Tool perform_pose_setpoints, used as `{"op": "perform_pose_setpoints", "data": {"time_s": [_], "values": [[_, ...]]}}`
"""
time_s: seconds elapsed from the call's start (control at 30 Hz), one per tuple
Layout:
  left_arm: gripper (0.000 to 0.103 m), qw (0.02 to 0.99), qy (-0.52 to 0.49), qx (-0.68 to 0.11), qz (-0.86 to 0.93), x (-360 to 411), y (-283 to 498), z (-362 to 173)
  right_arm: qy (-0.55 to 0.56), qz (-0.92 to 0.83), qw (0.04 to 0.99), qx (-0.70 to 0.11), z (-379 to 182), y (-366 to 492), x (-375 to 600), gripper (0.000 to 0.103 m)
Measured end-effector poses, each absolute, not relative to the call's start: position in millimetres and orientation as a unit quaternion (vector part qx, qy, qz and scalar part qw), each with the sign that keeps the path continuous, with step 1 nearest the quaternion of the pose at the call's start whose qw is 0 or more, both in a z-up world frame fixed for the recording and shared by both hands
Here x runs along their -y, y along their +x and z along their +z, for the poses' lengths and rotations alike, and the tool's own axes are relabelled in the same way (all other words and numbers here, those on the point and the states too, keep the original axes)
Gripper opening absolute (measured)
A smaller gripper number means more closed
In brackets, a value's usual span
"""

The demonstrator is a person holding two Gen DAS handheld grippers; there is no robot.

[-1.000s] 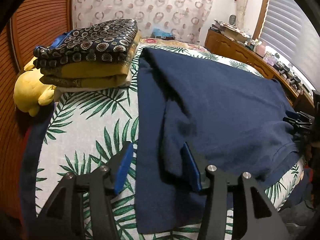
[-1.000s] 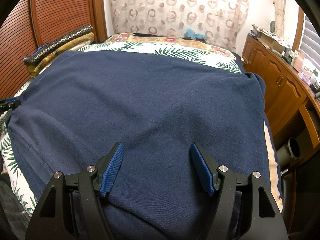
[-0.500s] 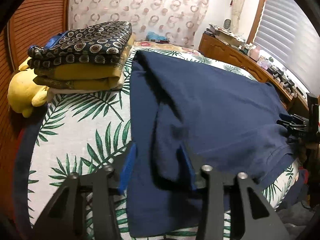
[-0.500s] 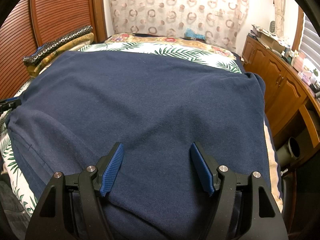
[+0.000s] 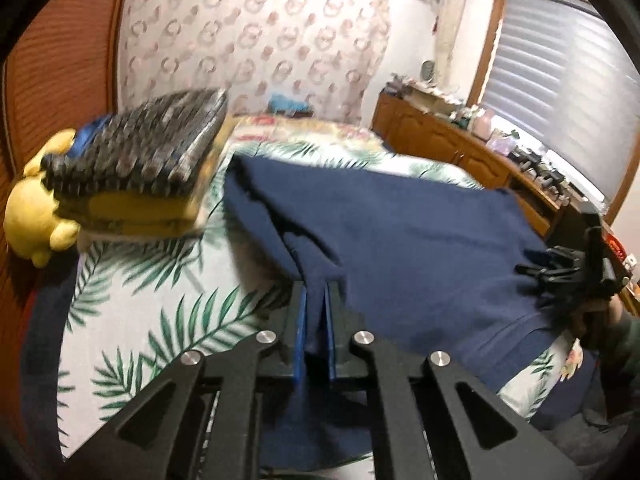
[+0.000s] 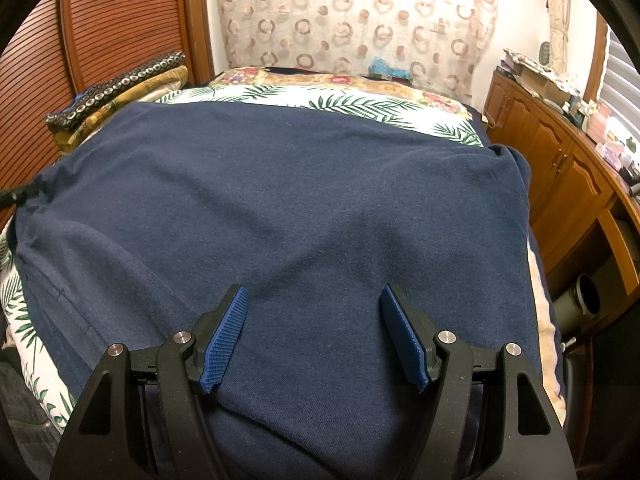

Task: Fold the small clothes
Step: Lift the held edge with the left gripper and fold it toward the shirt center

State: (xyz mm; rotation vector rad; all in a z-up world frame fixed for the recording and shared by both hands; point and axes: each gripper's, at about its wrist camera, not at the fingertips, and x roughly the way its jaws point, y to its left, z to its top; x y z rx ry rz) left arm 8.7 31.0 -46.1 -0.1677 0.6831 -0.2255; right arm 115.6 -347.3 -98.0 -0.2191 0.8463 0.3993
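Observation:
A navy blue shirt [image 6: 304,200] lies spread flat on the palm-leaf bedsheet [image 5: 152,296]. In the left wrist view my left gripper [image 5: 316,304] is shut on a fold of the navy shirt [image 5: 400,240] at its left sleeve edge and lifts it slightly. My right gripper [image 6: 312,328] is open, its blue pads [image 6: 226,332] resting over the shirt's near hem with cloth between them. The right gripper also shows in the left wrist view [image 5: 568,272] at the shirt's right edge.
A stack of folded clothes [image 5: 140,168] with a yellow plush toy [image 5: 32,216] sits at the bed's far left. A wooden dresser [image 6: 560,168] with clutter runs along the right. A wooden slatted panel [image 6: 100,32] stands behind the stack.
My left gripper has closed on the shirt's left sleeve fold and lifted it a little. My right gripper has stayed still and open.

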Motion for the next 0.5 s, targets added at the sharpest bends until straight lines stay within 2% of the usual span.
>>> {"op": "perform_pose_setpoints", "data": {"time_s": [0.5], "values": [[0.004,0.937,-0.055,-0.303,-0.164,16.4,18.6,-11.9,-0.105,0.192,0.887,-0.407,-98.4,115.4,347.5,0.071]]}}
